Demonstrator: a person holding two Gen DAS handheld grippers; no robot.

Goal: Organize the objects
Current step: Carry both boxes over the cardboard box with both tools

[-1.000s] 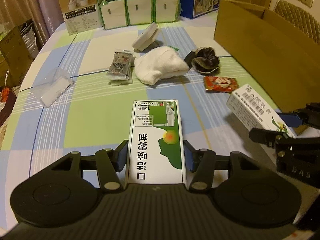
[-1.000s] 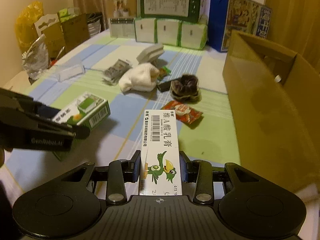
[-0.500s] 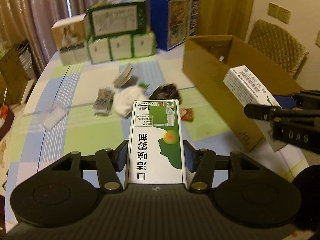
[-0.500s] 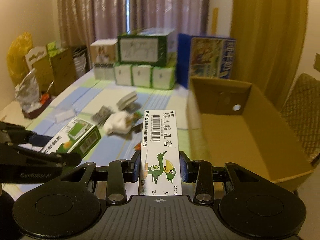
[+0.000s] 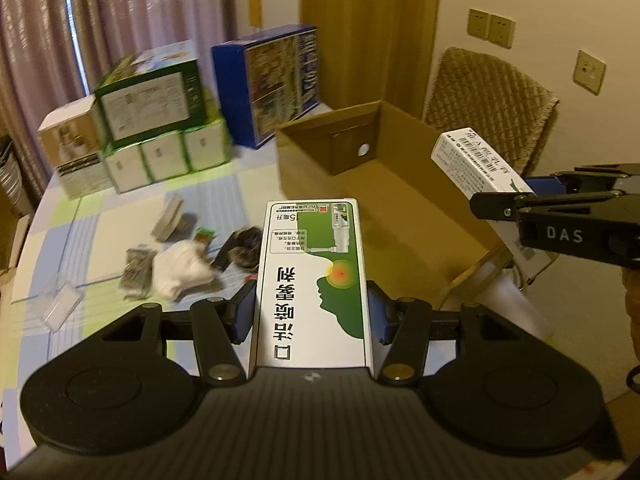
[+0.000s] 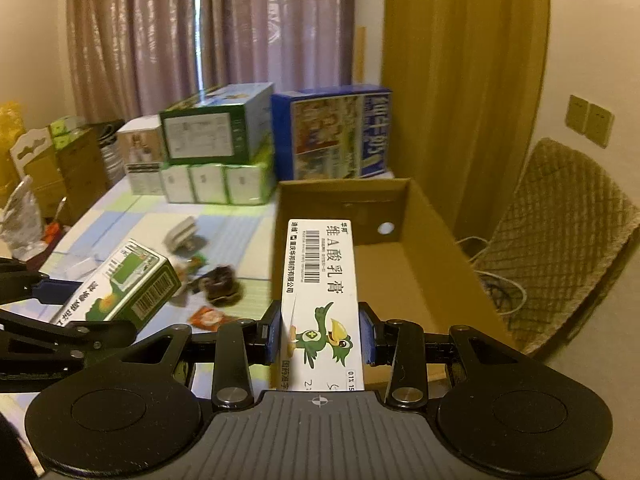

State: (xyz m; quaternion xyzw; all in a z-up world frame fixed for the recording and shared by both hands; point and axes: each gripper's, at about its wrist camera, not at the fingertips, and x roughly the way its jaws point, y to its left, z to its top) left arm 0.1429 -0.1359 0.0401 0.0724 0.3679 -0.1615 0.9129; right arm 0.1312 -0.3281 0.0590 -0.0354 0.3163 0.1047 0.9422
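Note:
My left gripper (image 5: pixel 311 312) is shut on a green-and-white spray box (image 5: pixel 312 280), held in the air above the table. My right gripper (image 6: pixel 320 334) is shut on a white ointment box with a green bird (image 6: pixel 322 304). The open cardboard box (image 5: pixel 384 188) stands on the right side of the table; in the right wrist view the cardboard box (image 6: pixel 416 248) lies straight ahead, its near wall under the ointment box. Each gripper shows in the other's view: the right gripper (image 5: pixel 560 216) with its white box over the carton's right rim, the left gripper (image 6: pixel 60 320) with the spray box at lower left.
Loose items lie on the checked tablecloth (image 5: pixel 100 232): a white cloth (image 5: pixel 182 268), a dark scrunchie (image 5: pixel 244 248), sachets (image 5: pixel 136 272), a red packet (image 6: pixel 206 317), a clear plastic case (image 5: pixel 60 306). Stacked cartons (image 5: pixel 148 120) and a blue box (image 5: pixel 276 80) stand at the back. A woven chair (image 5: pixel 492 100) is behind the carton.
Both grippers have risen well above the table with their boxes still held, and the views now look down into the open cardboard box. The table items look smaller and farther.

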